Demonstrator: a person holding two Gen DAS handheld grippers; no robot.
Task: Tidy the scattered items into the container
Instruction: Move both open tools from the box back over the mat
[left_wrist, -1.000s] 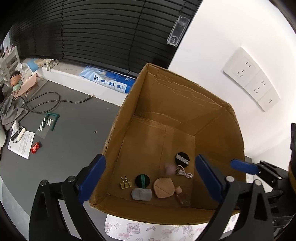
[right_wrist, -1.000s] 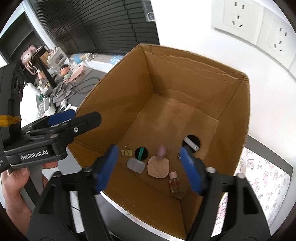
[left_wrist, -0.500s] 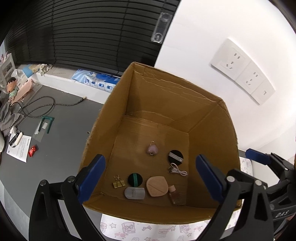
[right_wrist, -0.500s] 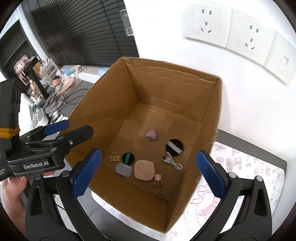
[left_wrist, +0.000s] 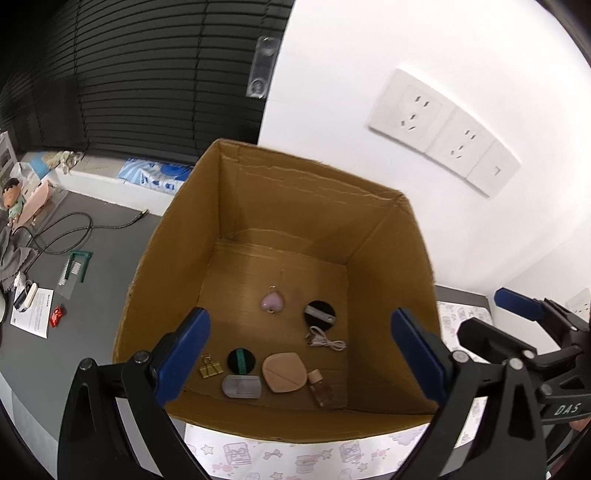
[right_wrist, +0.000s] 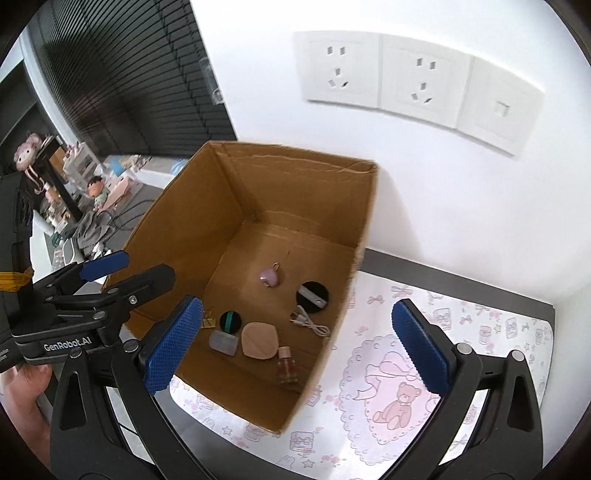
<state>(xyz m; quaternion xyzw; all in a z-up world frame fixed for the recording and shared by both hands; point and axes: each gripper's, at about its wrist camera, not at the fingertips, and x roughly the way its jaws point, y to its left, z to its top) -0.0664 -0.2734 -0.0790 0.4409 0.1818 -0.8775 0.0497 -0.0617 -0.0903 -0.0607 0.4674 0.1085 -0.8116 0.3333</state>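
Note:
An open cardboard box (left_wrist: 391, 266) (right_wrist: 184, 225) stands against the white wall. On its floor lie a pink heart charm (left_wrist: 272, 302) (right_wrist: 269, 276), a white cable (left_wrist: 325, 339) (right_wrist: 309, 323), two black discs (left_wrist: 320, 314) (left_wrist: 241, 360), a beige pad (left_wrist: 284, 372) (right_wrist: 259, 339), a grey case (left_wrist: 241, 386), a gold binder clip (left_wrist: 210, 369) and a small bottle (left_wrist: 320, 386) (right_wrist: 286, 365). My left gripper (left_wrist: 301, 354) is open above the box's near wall. My right gripper (right_wrist: 297, 343) is open too, high over the box's right side. Both hold nothing.
A patterned white mat (right_wrist: 424, 373) lies under and right of the box. Left of it, on the grey desk (left_wrist: 74, 354), are a black cable (left_wrist: 62, 232), a green comb (left_wrist: 75, 266), a paper leaflet (left_wrist: 35, 314) and figurines (left_wrist: 13, 195). Wall sockets (right_wrist: 417, 81) are above.
The pink heart charm fell from the right gripper and came to rest on the box floor. The right gripper opened wide. Both grippers have risen and pulled back from the box.

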